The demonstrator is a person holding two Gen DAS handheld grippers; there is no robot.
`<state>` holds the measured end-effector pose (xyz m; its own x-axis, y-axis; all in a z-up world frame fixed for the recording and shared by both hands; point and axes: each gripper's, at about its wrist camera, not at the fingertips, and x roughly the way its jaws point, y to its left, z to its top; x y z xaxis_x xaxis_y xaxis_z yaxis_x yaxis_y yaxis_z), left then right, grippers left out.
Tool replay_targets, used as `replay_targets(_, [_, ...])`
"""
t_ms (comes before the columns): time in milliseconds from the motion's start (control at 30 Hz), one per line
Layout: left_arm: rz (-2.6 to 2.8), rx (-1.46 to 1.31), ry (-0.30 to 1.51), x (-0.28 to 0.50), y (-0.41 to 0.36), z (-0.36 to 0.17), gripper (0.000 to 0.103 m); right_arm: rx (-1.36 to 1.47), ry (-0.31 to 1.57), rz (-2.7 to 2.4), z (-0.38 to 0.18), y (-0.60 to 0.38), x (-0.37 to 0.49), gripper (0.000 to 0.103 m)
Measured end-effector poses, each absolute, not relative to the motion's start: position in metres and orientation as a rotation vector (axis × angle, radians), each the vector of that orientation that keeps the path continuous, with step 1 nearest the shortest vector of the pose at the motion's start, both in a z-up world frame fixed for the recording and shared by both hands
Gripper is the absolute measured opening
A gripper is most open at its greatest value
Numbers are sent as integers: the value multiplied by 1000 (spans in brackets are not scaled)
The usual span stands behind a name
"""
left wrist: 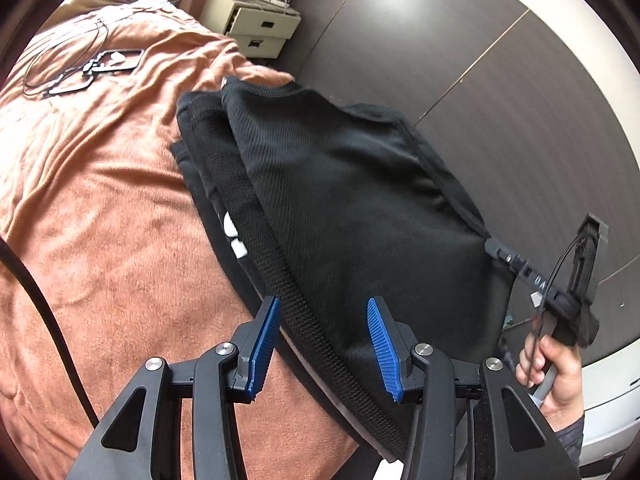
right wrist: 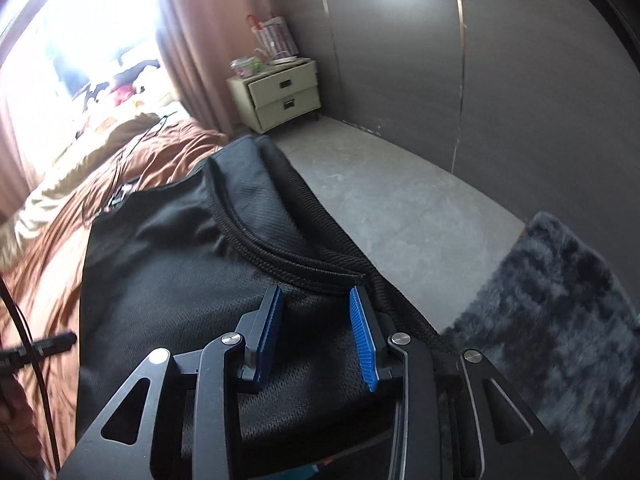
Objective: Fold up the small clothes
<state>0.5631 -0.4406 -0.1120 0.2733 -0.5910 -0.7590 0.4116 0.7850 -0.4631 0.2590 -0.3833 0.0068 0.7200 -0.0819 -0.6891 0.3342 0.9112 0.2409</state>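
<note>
A black mesh-knit garment point(left wrist: 340, 200) with a white print lies in bunched layers on the orange-brown blanket point(left wrist: 100, 200), near the bed's edge. My left gripper point(left wrist: 325, 312) is open just above the garment's near hem, its blue pads point(left wrist: 267, 332) on either side of a ribbed fold. My right gripper point(right wrist: 316, 304) is also open and hovers low over the garment point(right wrist: 168, 260), just short of a thick seam. In the left wrist view the right gripper point(left wrist: 496, 250) shows side-on at the garment's right corner, with a hand point(left wrist: 560, 376) holding it.
A cream two-drawer nightstand point(right wrist: 280, 92) stands by the dark panelled wall. Cables and a black frame-shaped object point(left wrist: 96, 66) lie on the far blanket. Beside the bed are grey floor point(right wrist: 400, 208) and a dark fluffy rug point(right wrist: 560, 312). A black cable point(left wrist: 36, 292) crosses the left.
</note>
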Motion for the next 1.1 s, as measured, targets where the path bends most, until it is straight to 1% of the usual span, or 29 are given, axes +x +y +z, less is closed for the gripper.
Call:
replay_targets(133, [-675, -156, 1136, 555, -446, -119, 48, 357, 738, -261, 19, -383, 254, 31])
replay_targets(233, [-676, -162, 1143, 550, -443, -120, 48, 346, 742, -241, 31, -377, 242, 33])
replay_targets(433, [-682, -173, 1134, 534, -435, -108, 48, 293, 756, -214, 47, -355, 212, 34])
replay_targets(467, [-685, -173, 1128, 531, -433, -104, 48, 286, 756, -212, 48, -351, 207, 38])
replay_targets(500, [-688, -170, 1118, 526, -431, -99, 48, 278, 755, -211, 50, -348, 200, 46])
replay_targets(567, [-686, -160, 1093, 518, -425, -87, 54, 261, 746, -207, 57, -340, 189, 54])
replay_targets(633, [-689, -150, 1071, 510, -420, -76, 68, 254, 740, -196, 60, -331, 178, 55])
replay_targets(667, [-690, -143, 1056, 505, -417, -70, 70, 251, 735, -189, 65, -327, 171, 58])
replay_targets(700, [-692, -134, 1036, 498, -413, -62, 75, 248, 733, -190, 65, -323, 168, 64])
replay_targets(733, [-693, -128, 1020, 493, -410, -56, 82, 242, 730, -197, 67, -318, 163, 68])
replay_targets(767, [-694, -123, 1003, 487, -407, -50, 85, 235, 728, -216, 71, -314, 156, 77])
replay_targets(800, [-690, -116, 986, 481, -403, -43, 92, 231, 726, -235, 72, -309, 153, 82])
replay_targets(833, [-686, -113, 970, 476, -398, -37, 96, 221, 724, -262, 73, -305, 149, 83])
replay_targets(900, [-691, -112, 936, 464, -387, -24, 100, 178, 722, -300, 79, -294, 139, 91])
replay_targets(967, [-675, -96, 895, 453, -376, -11, 103, 178, 720, -289, 84, -285, 131, 95])
replay_targets(1100, [-673, -108, 844, 430, -353, 11, 103, 167, 685, -298, 97, -267, 110, 102])
